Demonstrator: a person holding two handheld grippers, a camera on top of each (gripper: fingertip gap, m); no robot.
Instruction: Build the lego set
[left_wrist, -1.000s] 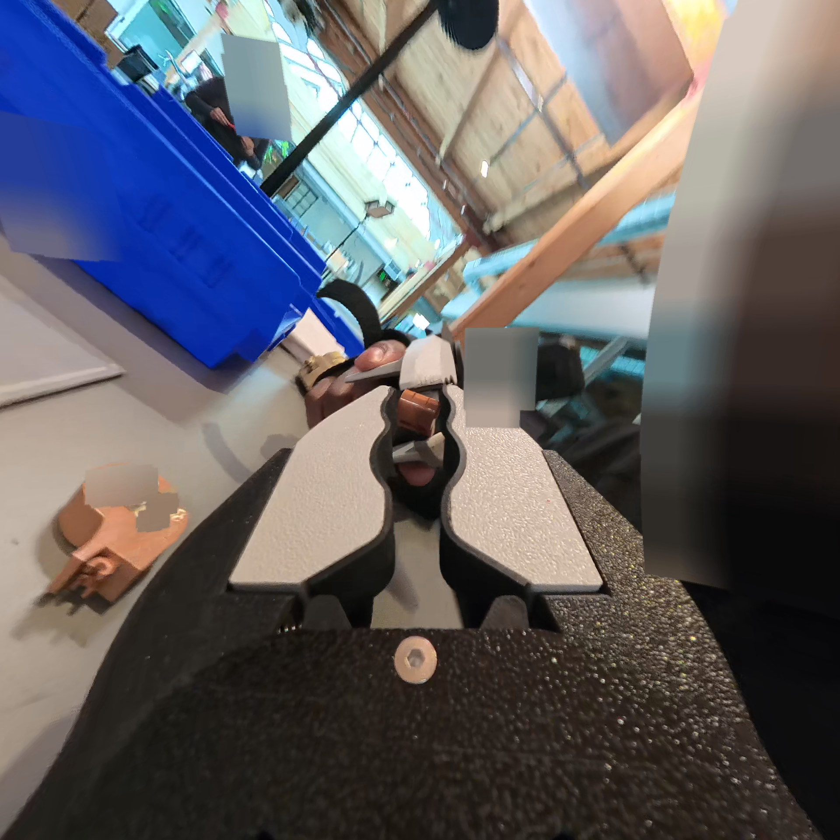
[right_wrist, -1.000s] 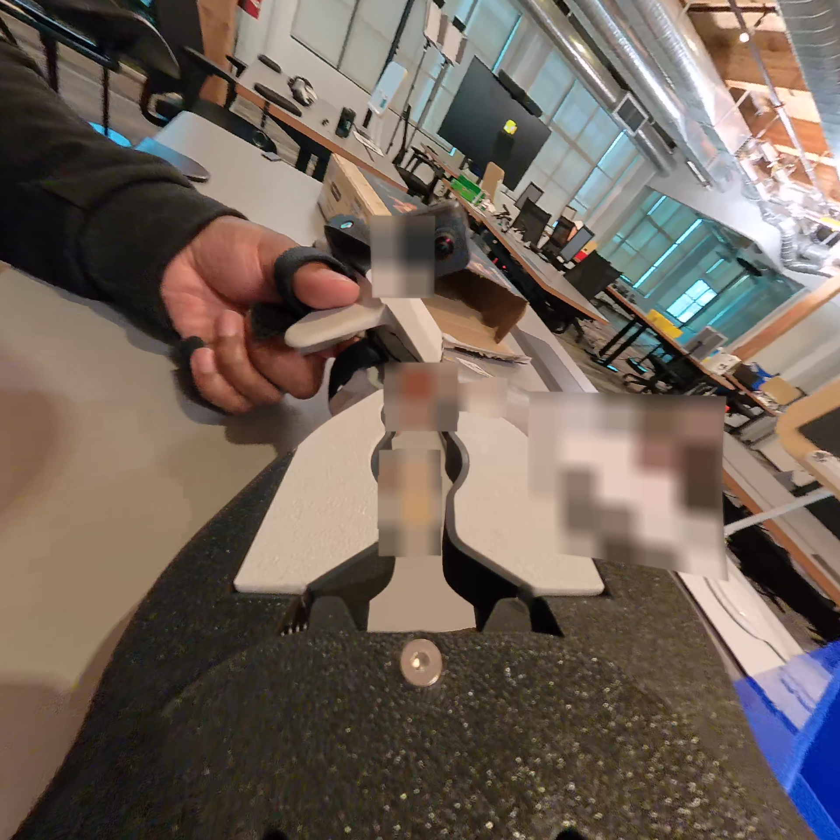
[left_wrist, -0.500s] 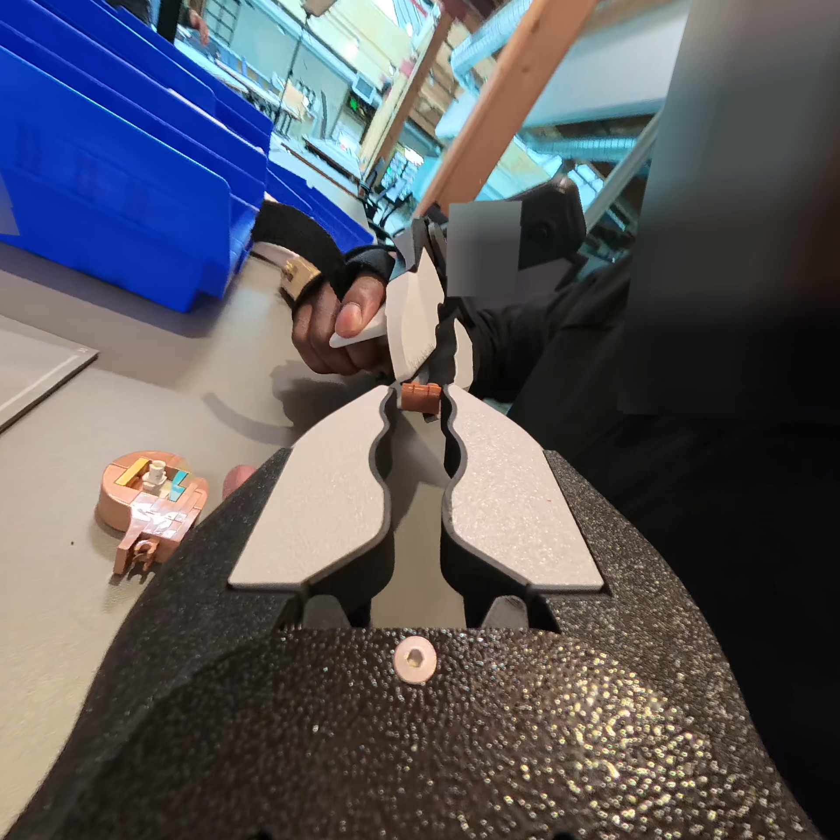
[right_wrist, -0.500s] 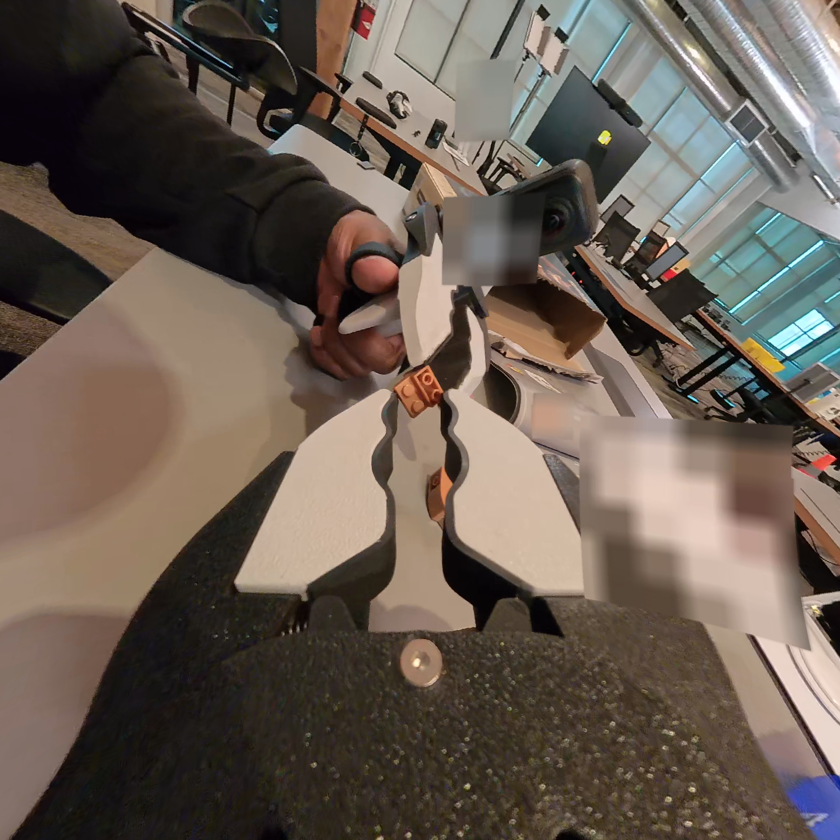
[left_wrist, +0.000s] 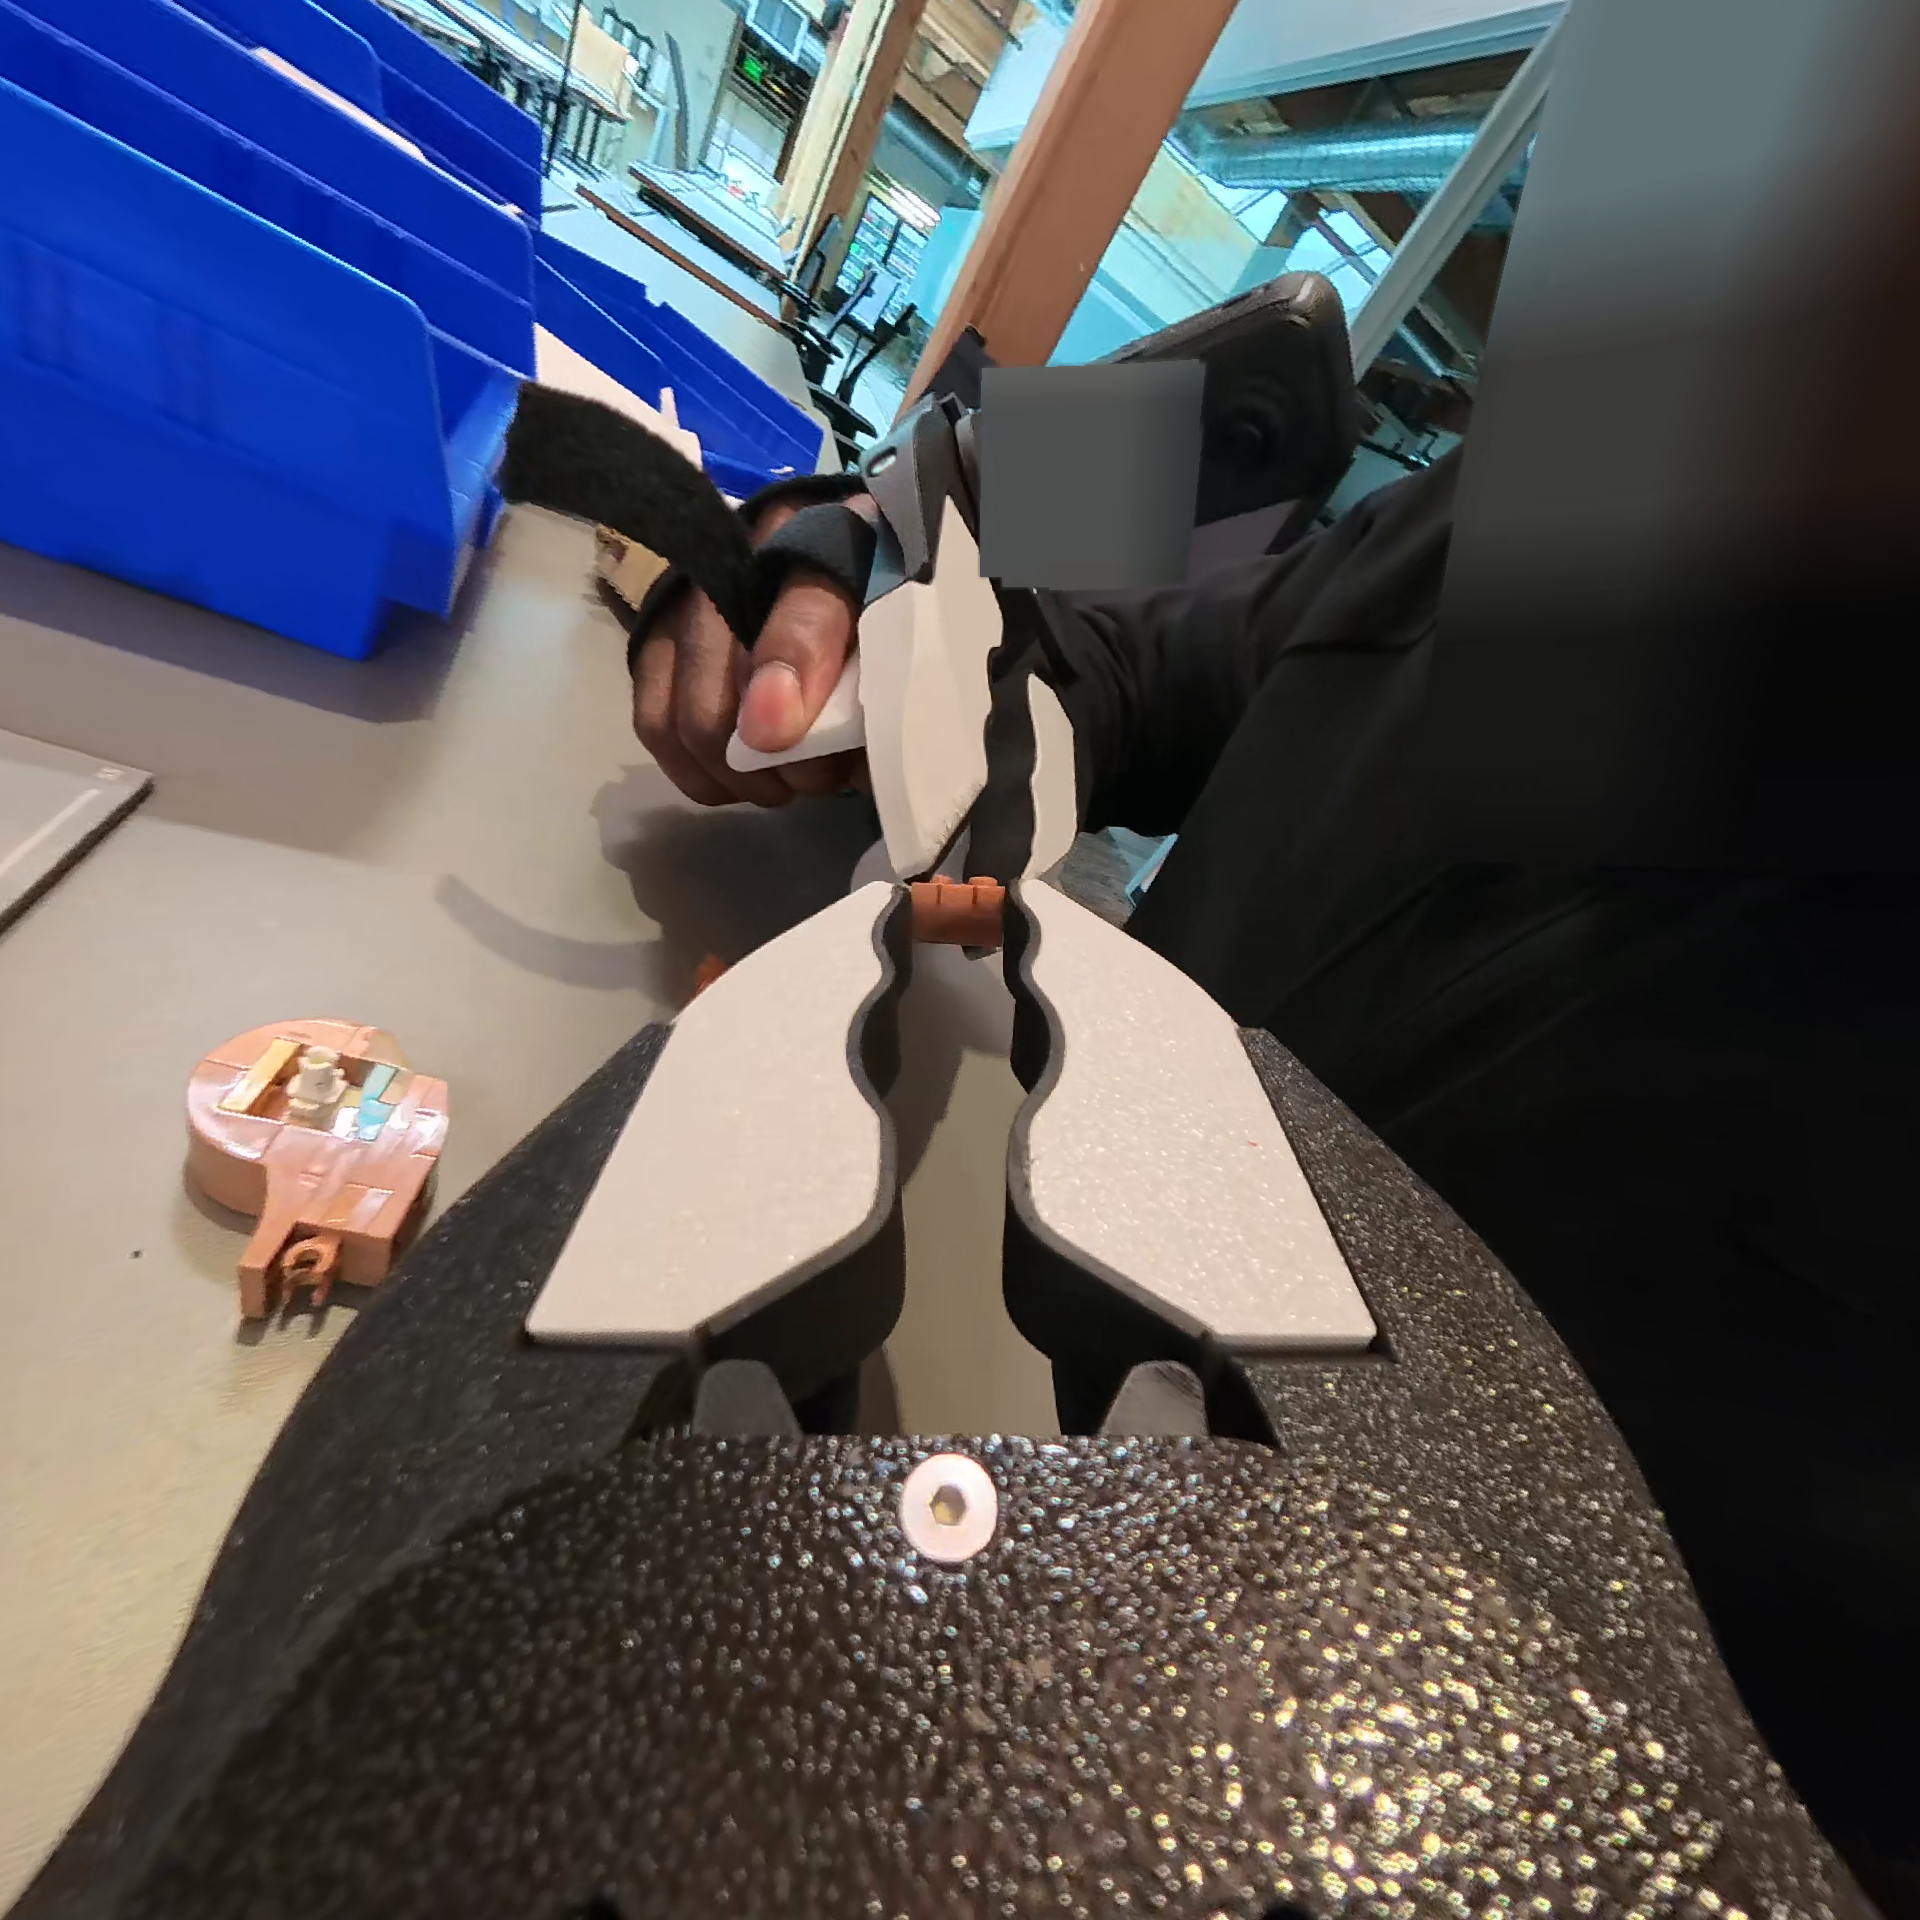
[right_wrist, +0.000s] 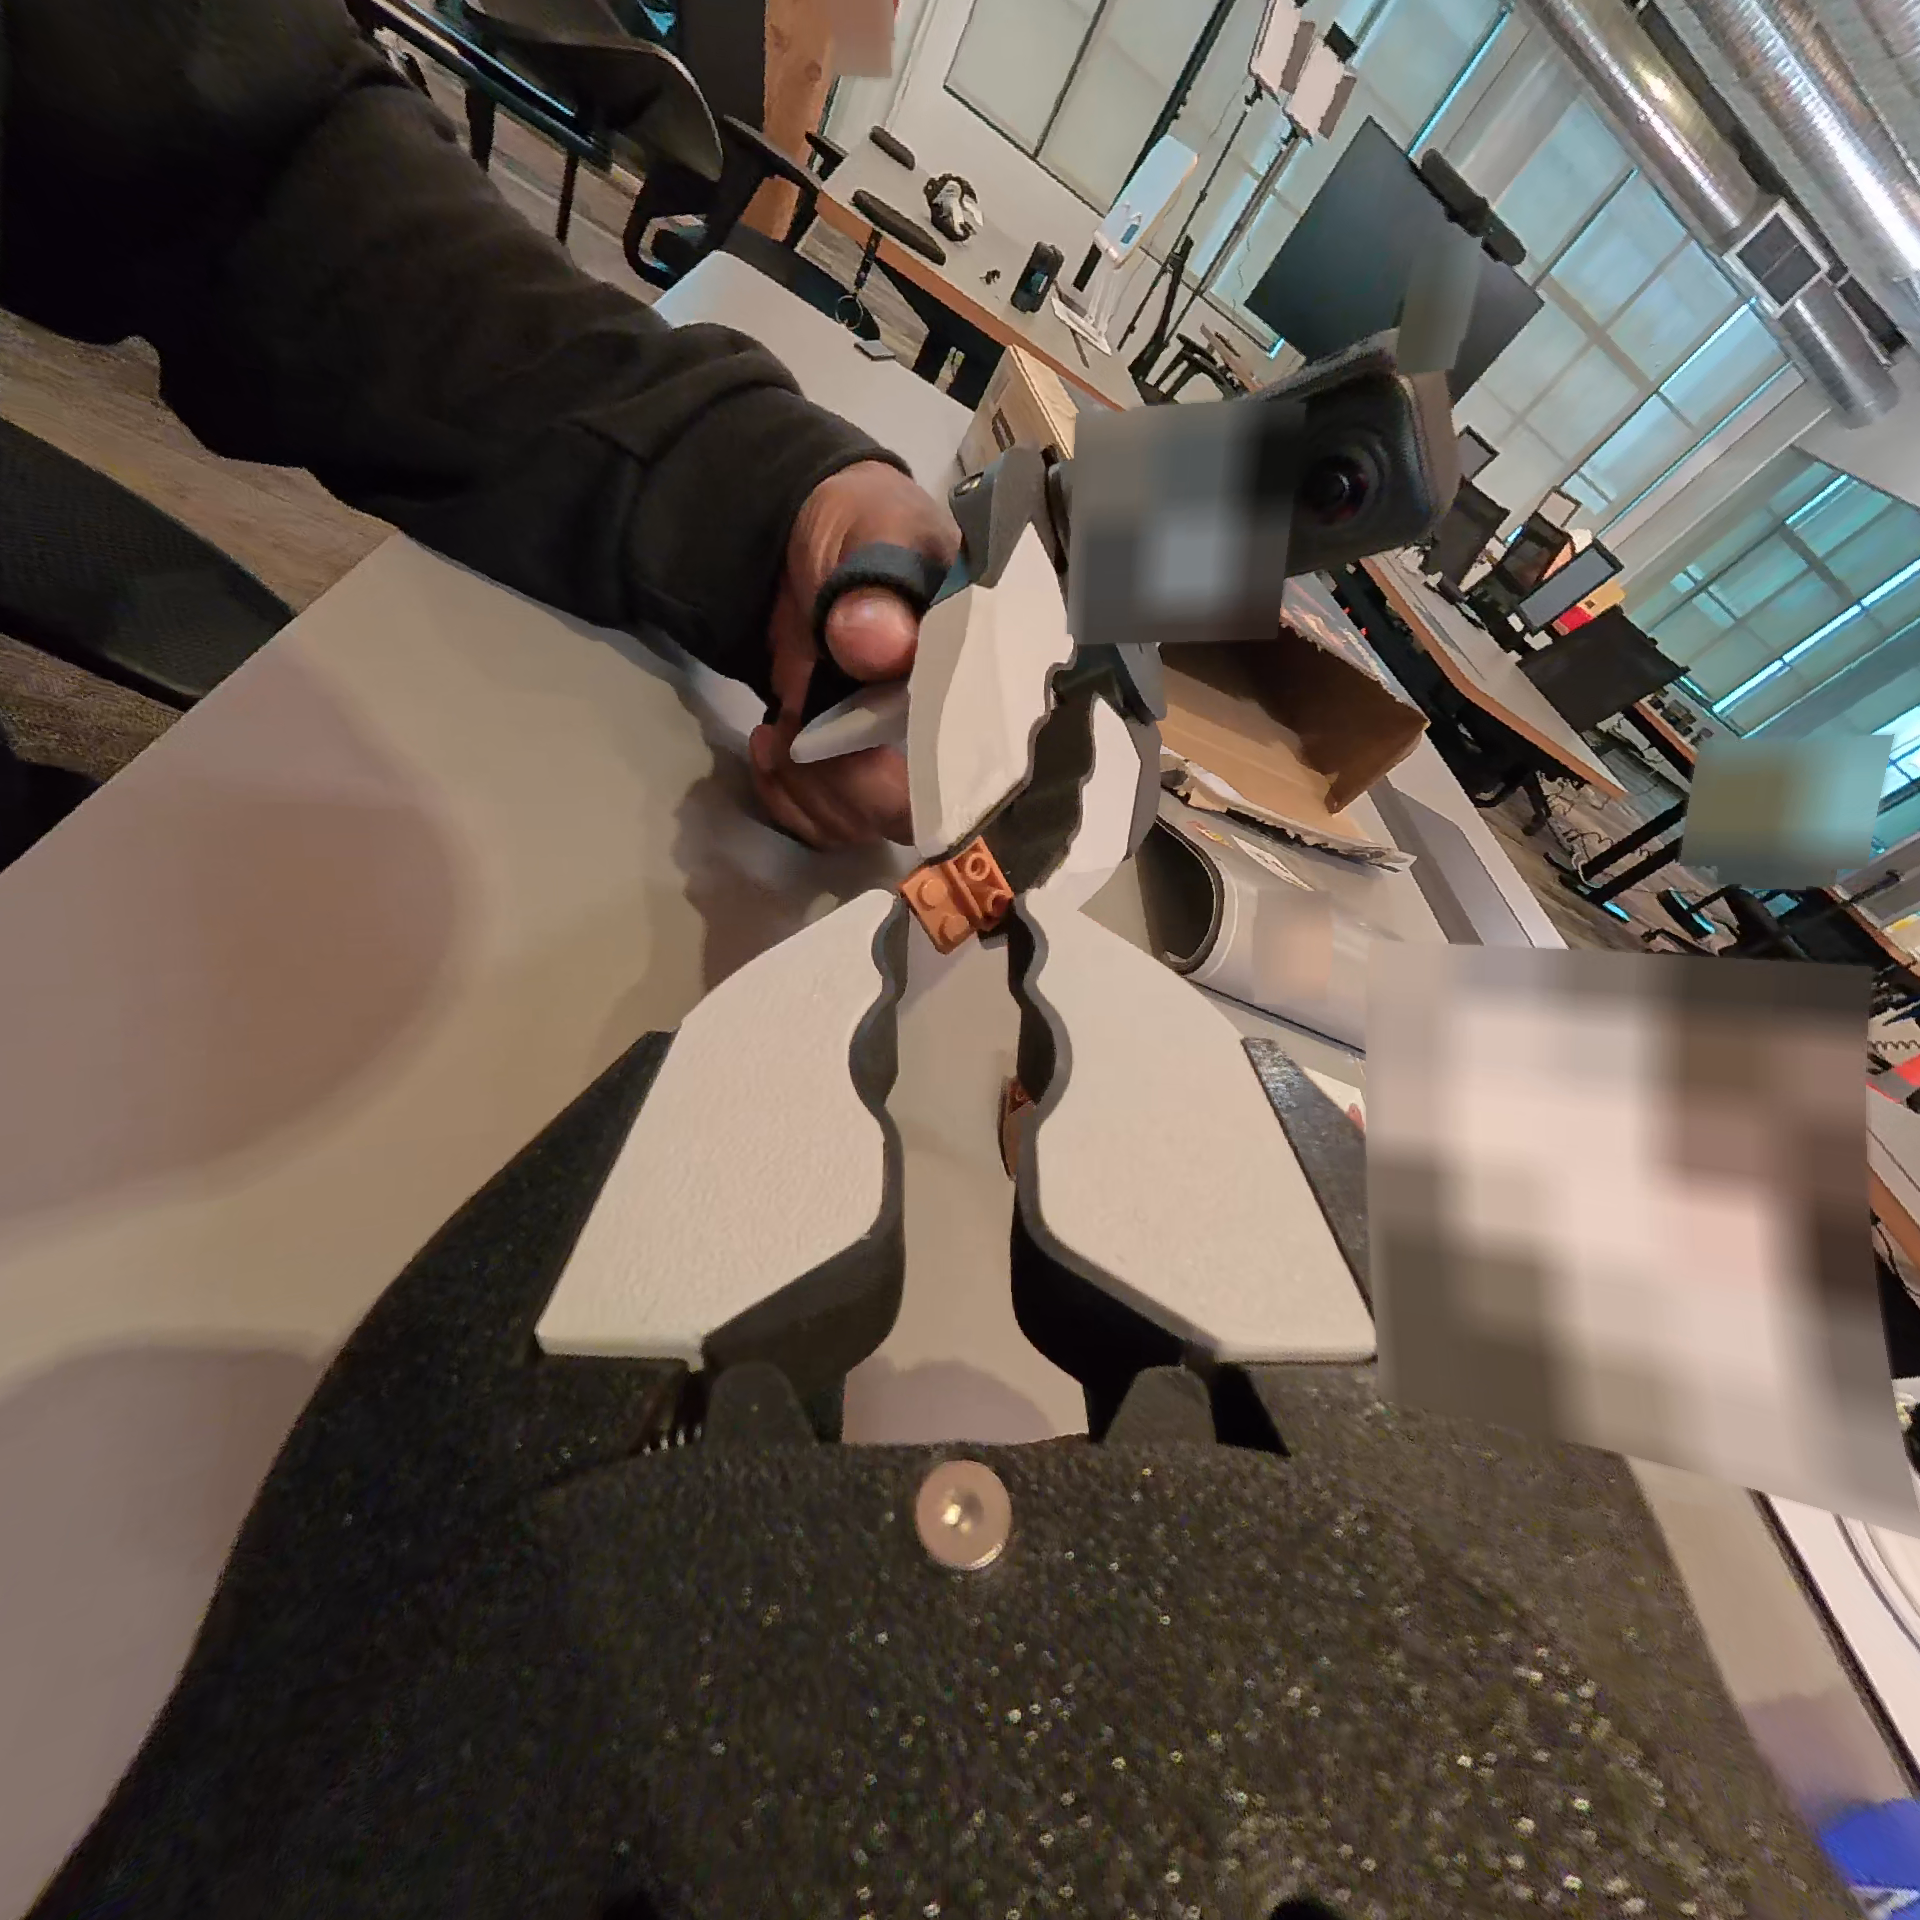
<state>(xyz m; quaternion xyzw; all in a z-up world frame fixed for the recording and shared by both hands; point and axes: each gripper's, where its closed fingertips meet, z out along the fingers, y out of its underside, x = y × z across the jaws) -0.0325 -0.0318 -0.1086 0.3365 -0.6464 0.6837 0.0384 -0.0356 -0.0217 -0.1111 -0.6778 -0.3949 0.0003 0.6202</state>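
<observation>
My two grippers meet tip to tip just above the grey table (left_wrist: 364, 831). In the left wrist view my left gripper (left_wrist: 956, 914) is shut on a small brown brick (left_wrist: 951, 916), whose ends press against both pads. The right gripper's fingers (left_wrist: 925, 727) come down onto that brick from above. In the right wrist view my right gripper (right_wrist: 951, 914) is shut on a small orange plate (right_wrist: 940, 912), studs facing me. A darker brown piece (right_wrist: 982, 878) joins it under the left gripper's fingers (right_wrist: 971, 717). A round, partly built brown model (left_wrist: 312, 1122) lies on the table at the left.
Blue bins (left_wrist: 208, 364) stand along the table's far left edge. A grey board (left_wrist: 52, 821) lies at the left. A loose brown piece (right_wrist: 1013, 1122) lies under my right fingers. A cardboard box (right_wrist: 1299, 707) and a grey roll (right_wrist: 1247, 914) lie behind. The person's dark sleeves are close. Only a small space, under 4 cm, lies between the two pairs of fingers.
Both grippers have tipped down from pointing up at the ceiling and now sit low over the table. They stayed tip to tip with the small brown pieces between them.
</observation>
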